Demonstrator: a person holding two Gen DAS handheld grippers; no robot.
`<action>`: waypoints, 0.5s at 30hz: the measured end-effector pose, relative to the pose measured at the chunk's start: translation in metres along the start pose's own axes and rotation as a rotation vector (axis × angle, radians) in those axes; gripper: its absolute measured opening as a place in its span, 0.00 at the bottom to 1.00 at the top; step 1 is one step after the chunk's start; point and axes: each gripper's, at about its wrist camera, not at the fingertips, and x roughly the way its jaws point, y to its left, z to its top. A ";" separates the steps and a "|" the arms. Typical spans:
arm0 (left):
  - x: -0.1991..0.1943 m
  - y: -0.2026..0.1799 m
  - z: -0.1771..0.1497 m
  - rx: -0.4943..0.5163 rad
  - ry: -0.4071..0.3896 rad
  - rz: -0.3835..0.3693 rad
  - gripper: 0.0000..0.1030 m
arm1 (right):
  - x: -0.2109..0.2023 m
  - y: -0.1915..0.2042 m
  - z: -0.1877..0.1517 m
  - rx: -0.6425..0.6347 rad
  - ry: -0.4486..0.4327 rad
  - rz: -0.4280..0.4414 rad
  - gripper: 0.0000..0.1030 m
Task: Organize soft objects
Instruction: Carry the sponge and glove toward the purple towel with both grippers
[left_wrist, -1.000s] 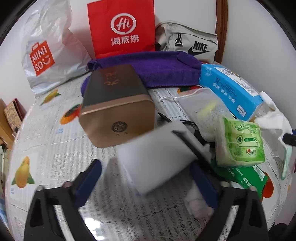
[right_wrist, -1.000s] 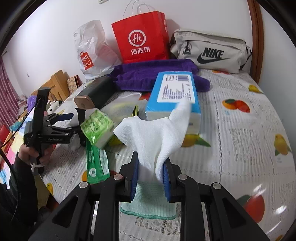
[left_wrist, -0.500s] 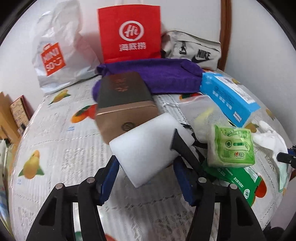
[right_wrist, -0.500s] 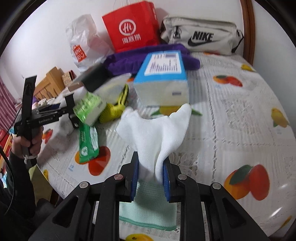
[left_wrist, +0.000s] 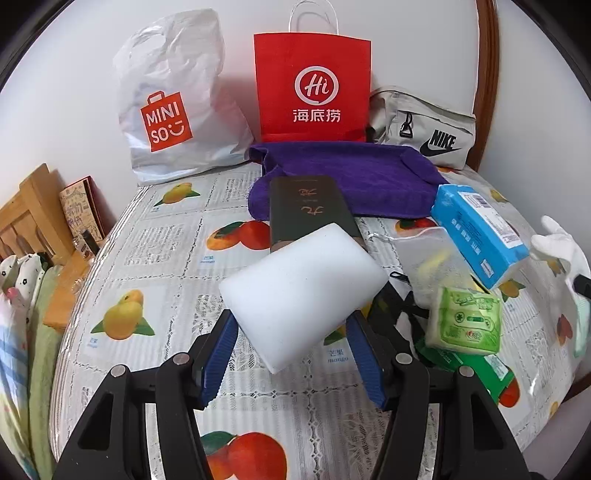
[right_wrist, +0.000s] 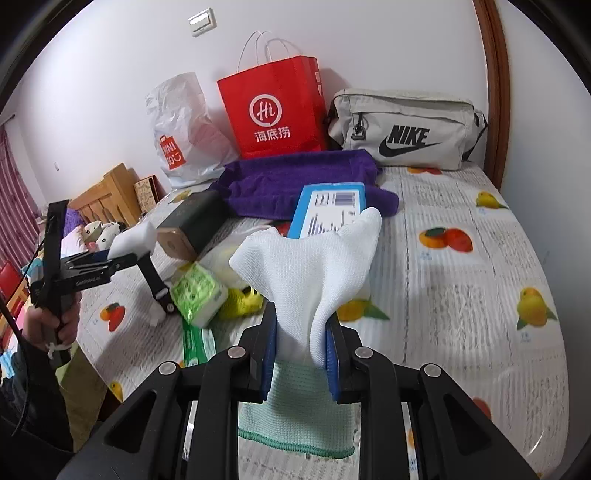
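- Left tongs (left_wrist: 291, 354) had just narrowed and gripped a white foam block (left_wrist: 303, 291), lifted, frame centre, above the fruit-print table (left_wrist: 147, 258).
- Right tongs (right_wrist: 301, 354) clamped on a white knit glove (right_wrist: 314, 266), cuff hanging below, lower centre.
- Green tissue pack (left_wrist: 465, 321) lay at the right.

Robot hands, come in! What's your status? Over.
Left gripper shut on white sponge, lifted. Right gripper shut on white glove. Tissue packs cluttered at right, nothing blocking.

Bright even indoor light, soft shadows, sharp focus, fisheye-curved dark corners
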 end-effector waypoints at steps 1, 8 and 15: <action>-0.003 0.001 0.001 -0.008 -0.006 -0.003 0.57 | 0.001 0.001 0.003 -0.003 -0.003 -0.005 0.22; -0.010 -0.002 0.016 -0.005 -0.023 -0.002 0.57 | 0.013 0.008 0.025 -0.021 -0.001 0.007 0.22; -0.003 -0.006 0.038 -0.034 -0.010 -0.007 0.57 | 0.027 0.013 0.051 -0.025 -0.008 0.003 0.22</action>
